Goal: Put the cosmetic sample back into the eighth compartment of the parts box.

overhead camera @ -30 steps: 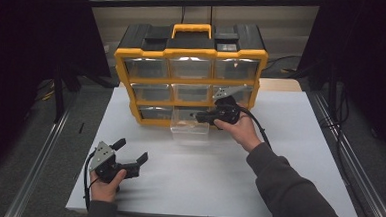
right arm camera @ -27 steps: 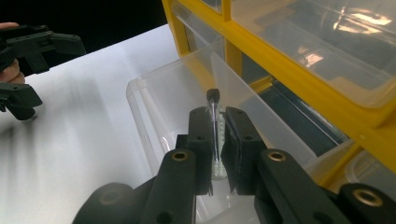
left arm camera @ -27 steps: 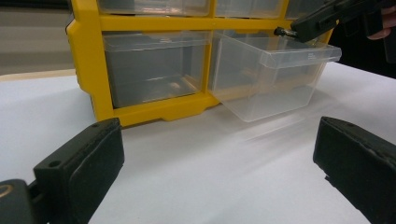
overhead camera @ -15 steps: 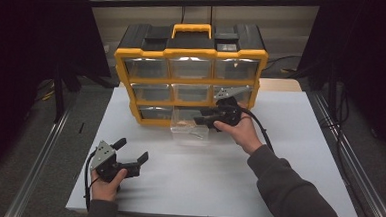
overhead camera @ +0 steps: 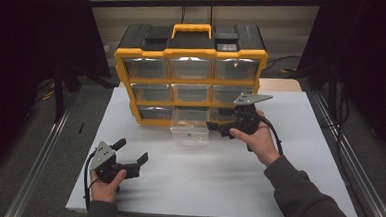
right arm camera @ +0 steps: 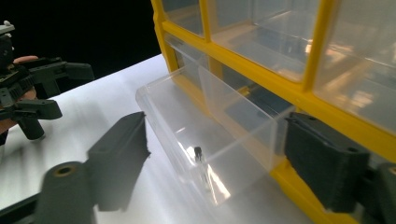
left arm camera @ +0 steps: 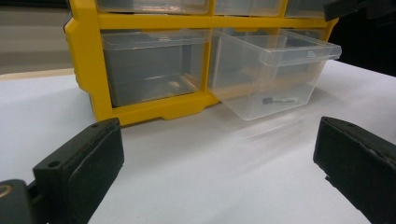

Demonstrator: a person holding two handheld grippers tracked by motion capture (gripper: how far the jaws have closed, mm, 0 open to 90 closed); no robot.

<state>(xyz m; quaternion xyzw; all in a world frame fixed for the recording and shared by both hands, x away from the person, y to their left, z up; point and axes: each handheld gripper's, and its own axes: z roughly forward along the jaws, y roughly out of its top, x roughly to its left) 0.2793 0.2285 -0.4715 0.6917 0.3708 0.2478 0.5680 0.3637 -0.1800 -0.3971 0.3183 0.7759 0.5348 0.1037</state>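
Drawer [overhead camera: 190, 130] pulled halfway out of organizer [overhead camera: 190, 73] bottom row, small screw [right arm camera: 198, 152] inside; right gripper [overhead camera: 219, 128] just opened, released beside it, left gripper [overhead camera: 131, 153] open on worktop [overhead camera: 202, 179]; next probably picking screw out.

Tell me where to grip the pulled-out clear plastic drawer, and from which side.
Grip the clear plastic drawer by its front lip, coming from the table side in front of the yellow organizer cabinet. The lip juts forward as a thin flat edge, while the drawer's back sits in the cabinet, so a pinch there likely holds best.
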